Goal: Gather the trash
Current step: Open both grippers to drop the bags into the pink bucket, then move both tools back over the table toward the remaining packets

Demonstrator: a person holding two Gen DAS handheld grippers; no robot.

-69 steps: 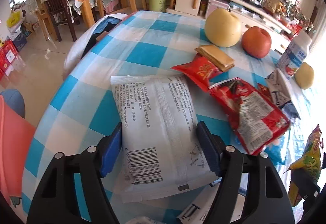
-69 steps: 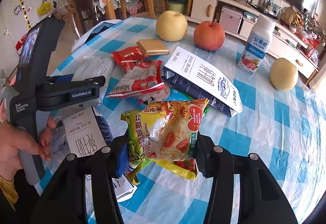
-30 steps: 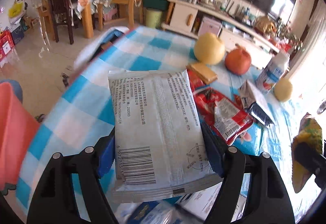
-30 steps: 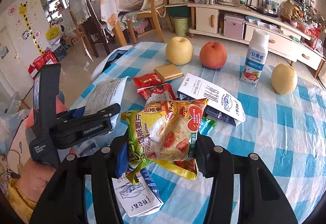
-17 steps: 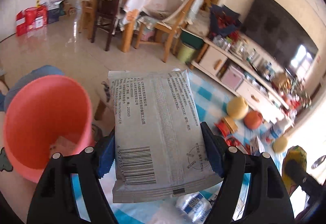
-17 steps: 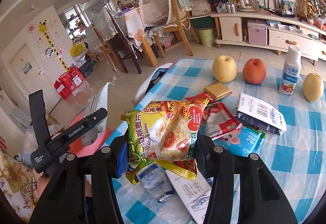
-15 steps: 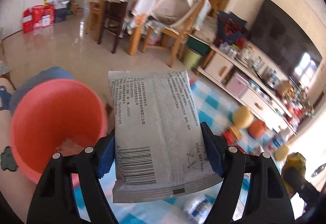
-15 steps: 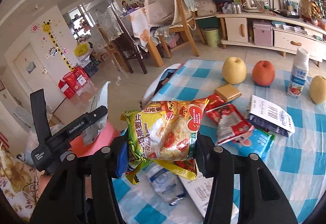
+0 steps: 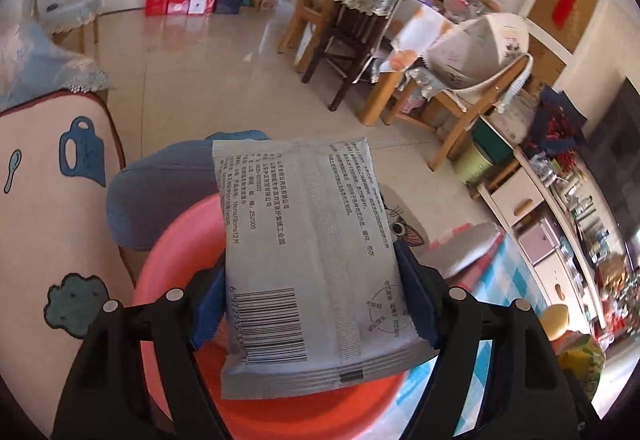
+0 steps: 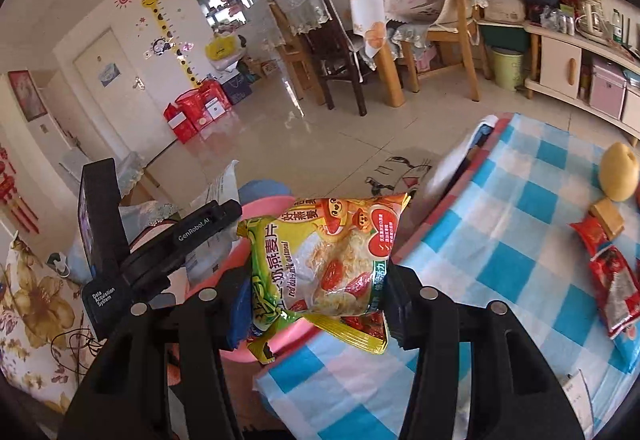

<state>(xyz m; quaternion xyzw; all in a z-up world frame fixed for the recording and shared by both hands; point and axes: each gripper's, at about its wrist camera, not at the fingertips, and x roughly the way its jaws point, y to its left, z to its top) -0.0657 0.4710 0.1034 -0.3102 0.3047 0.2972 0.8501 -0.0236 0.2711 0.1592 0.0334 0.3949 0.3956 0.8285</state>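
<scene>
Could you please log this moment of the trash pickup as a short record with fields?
left gripper: jaws shut on grey wrapper, held above the pink bin
right gripper: jaws shut on yellow oatmeal packet, at the table edge beside the bin
left on checked table: red snack wrapper, yellow pear

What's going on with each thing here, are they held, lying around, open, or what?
left gripper: shut on the grey packet.
grey packet: held above the pink bin.
pink bin: open, beside the table.
right gripper: shut on the yellow oatmeal bag.
yellow oatmeal bag: held near the bin.
red wrapper: lying on the table.
</scene>
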